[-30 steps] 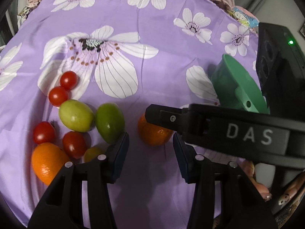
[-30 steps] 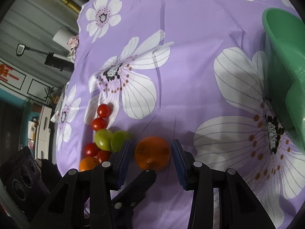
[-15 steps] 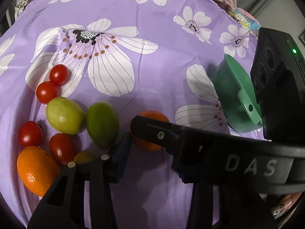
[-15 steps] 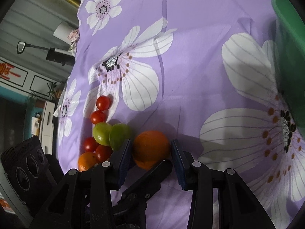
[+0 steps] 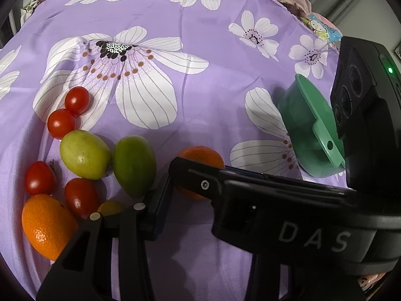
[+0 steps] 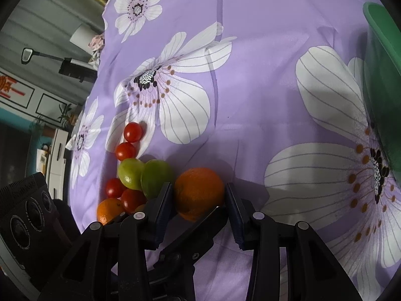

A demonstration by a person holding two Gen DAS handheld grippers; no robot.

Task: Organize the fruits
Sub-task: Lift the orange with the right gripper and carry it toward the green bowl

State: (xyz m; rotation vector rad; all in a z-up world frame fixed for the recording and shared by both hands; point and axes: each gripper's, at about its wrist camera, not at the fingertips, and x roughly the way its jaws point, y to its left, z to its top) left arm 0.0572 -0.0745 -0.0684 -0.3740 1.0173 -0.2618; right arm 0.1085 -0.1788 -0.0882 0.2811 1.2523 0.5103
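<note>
An orange lies on the purple flowered cloth, between the two fingers of my right gripper, which stand close on both sides of it. In the left wrist view the same orange is half hidden behind the right gripper's black body. My left gripper is open and empty; only its left finger shows. Left of the orange lie two green fruits, several red tomatoes and a second orange. A green bowl stands at the right.
The green bowl's rim also shows at the right edge of the right wrist view. The left gripper's camera body sits at the lower left there. Cloth edge and room furniture lie beyond at far left.
My right gripper has moved forward around the orange, so its fingers now flank it closely. Its body now covers more of the left wrist view, hiding the left gripper's right finger.
</note>
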